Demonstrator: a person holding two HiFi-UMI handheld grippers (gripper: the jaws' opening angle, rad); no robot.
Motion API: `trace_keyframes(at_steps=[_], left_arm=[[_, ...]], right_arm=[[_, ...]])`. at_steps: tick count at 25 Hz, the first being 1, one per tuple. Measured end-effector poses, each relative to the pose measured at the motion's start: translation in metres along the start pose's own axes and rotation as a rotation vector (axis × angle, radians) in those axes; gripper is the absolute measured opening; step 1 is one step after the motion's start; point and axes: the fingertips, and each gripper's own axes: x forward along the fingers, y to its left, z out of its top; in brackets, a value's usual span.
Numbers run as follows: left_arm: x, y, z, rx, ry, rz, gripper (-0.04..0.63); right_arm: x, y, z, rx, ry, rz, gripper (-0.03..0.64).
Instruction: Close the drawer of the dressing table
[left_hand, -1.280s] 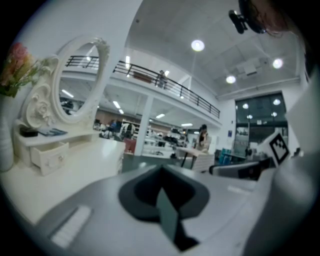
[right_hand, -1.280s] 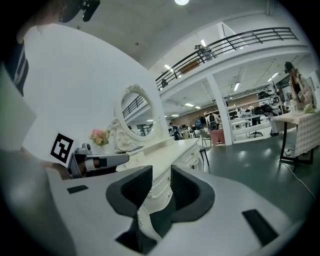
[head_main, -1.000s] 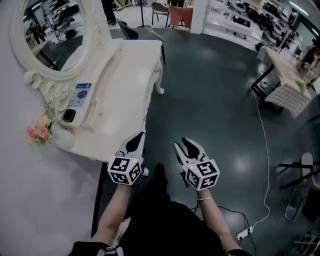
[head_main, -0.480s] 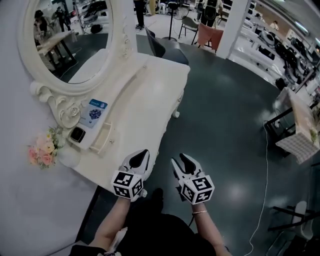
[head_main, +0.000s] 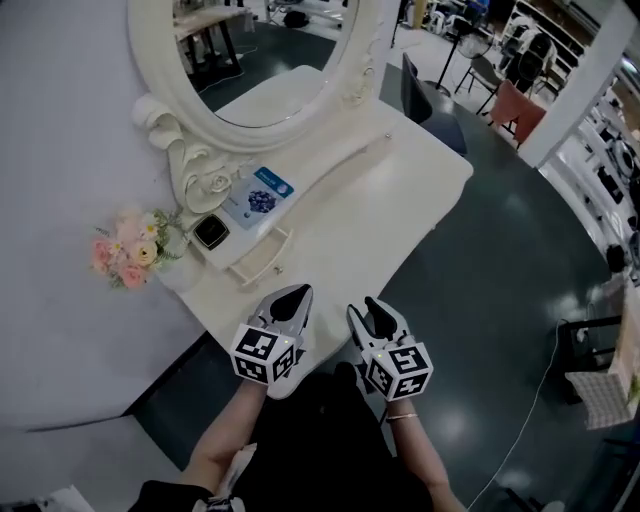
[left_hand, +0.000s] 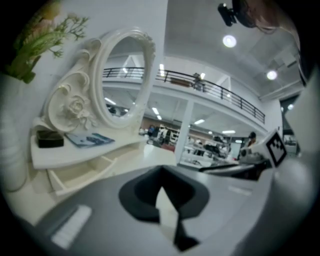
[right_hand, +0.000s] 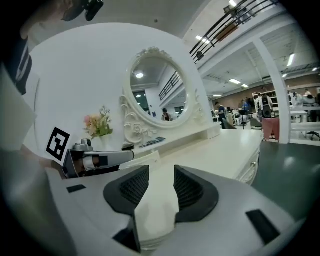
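The cream dressing table (head_main: 400, 190) has a small shelf drawer (head_main: 262, 262) pulled out below its oval mirror (head_main: 270, 60); the left gripper view shows this drawer (left_hand: 80, 172) open and empty. My left gripper (head_main: 292, 296) hangs over the table's front edge just below the drawer, its pads (left_hand: 145, 192) together on nothing. My right gripper (head_main: 372, 310) is beside it to the right, jaws open and empty (right_hand: 161, 175), pointing across the tabletop. Neither gripper touches the drawer.
On the shelf over the drawer lie a blue packet (head_main: 258, 203) and a small black box (head_main: 210, 232). Pink flowers (head_main: 125, 248) stand at the table's left end. A dark chair (head_main: 430, 100) is behind the table, and dark floor (head_main: 520, 300) lies to the right.
Both grippers have moved from beside the table's end to its front edge, close below the open drawer. The view has turned to face the mirror.
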Motion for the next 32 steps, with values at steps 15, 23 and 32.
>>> trace_keyframes(at_steps=[15,23,32], left_arm=[[-0.064,0.050,-0.007,-0.130,-0.083,0.482,0.006],[-0.095,0.056,-0.017,-0.170,-0.121,0.687,0.006],[-0.119,0.060,-0.026,-0.185,-0.141,0.778,0.006]], right_arm=[[0.096,0.055,-0.004,-0.181,0.186,0.457,0.132],[0.133,0.074,-0.013,-0.285,0.247,0.535,0.132],[0.159,0.082,-0.029,-0.356,0.283,0.501,0.143]])
